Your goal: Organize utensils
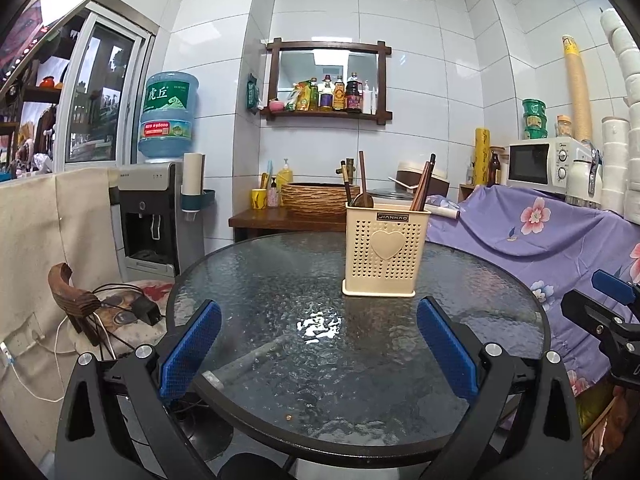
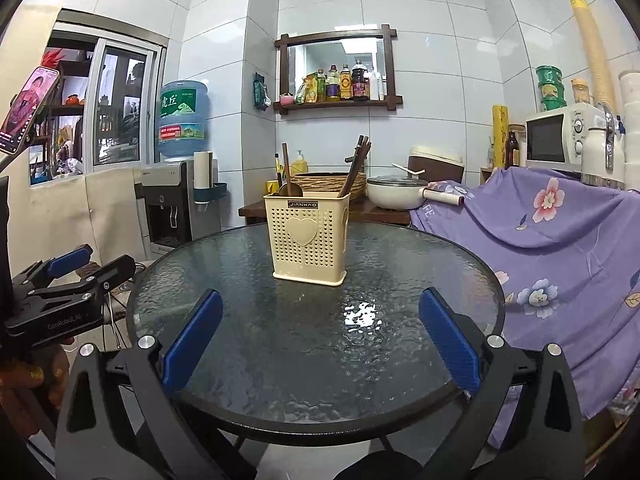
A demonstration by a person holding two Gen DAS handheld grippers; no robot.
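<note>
A cream perforated utensil holder [image 1: 384, 248] [image 2: 309, 240] with a heart on its front stands on the round glass table [image 1: 280, 280] [image 2: 400, 264]. A wooden spoon [image 1: 363, 188] [image 2: 287, 172] stands in its left side and dark chopsticks [image 1: 424, 186] [image 2: 356, 166] lean in its right side. My left gripper [image 1: 318, 316] hovers open above the near half of the table, nothing between its blue pads. My right gripper [image 2: 320, 316] is also open and empty, short of the holder. Each gripper shows at the edge of the other's view.
A water dispenser [image 1: 156, 216] and a chair with cables [image 1: 112, 312] stand left of the table. Purple flowered cloth [image 1: 540, 236] [image 2: 560, 224] covers furniture on the right, with a microwave [image 2: 560, 140] behind. A low wooden table with a basket [image 1: 316, 198] sits beyond. A phone [image 2: 28, 108] is mounted at left.
</note>
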